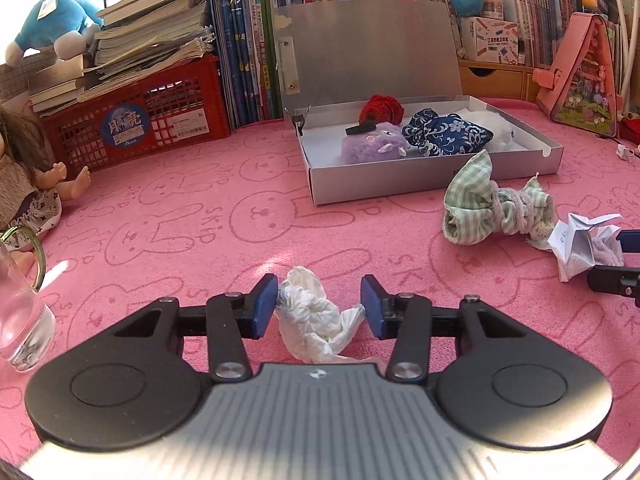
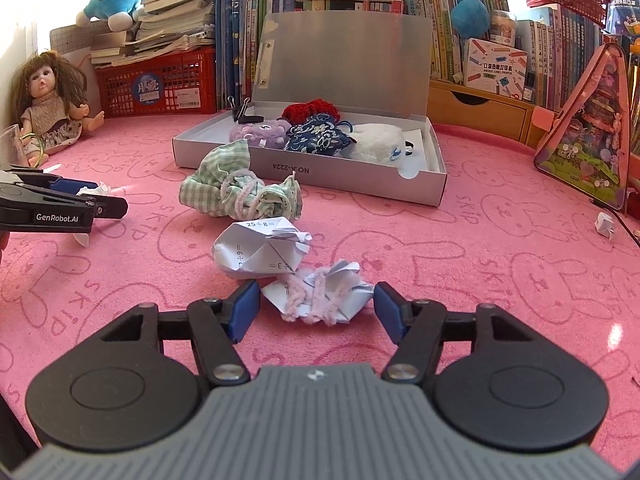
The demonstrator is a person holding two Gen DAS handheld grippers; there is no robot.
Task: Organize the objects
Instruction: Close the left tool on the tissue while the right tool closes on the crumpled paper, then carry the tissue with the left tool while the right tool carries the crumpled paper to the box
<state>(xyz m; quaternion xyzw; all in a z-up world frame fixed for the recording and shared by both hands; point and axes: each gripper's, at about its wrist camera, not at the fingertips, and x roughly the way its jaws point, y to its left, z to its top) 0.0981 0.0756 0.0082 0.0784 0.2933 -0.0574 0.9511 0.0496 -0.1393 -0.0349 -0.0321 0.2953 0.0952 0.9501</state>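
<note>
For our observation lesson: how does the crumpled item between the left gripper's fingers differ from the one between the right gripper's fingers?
The white wad at the left gripper is plain, soft-looking tissue or plastic; the paper wad at the right gripper bears printed sums. The paper wad has pink yarn tangled over it; the white wad has none. The white wad touches one pad; the paper wad seems to touch neither. Both are crumpled, whitish, on the pink mat.

The left hand-held gripper (image 1: 319,307) has a crumpled white tissue (image 1: 316,320) between its blue pads on the pink desk (image 1: 200,216), its left pad touching it, the open grey box (image 1: 432,168) well beyond.
</note>
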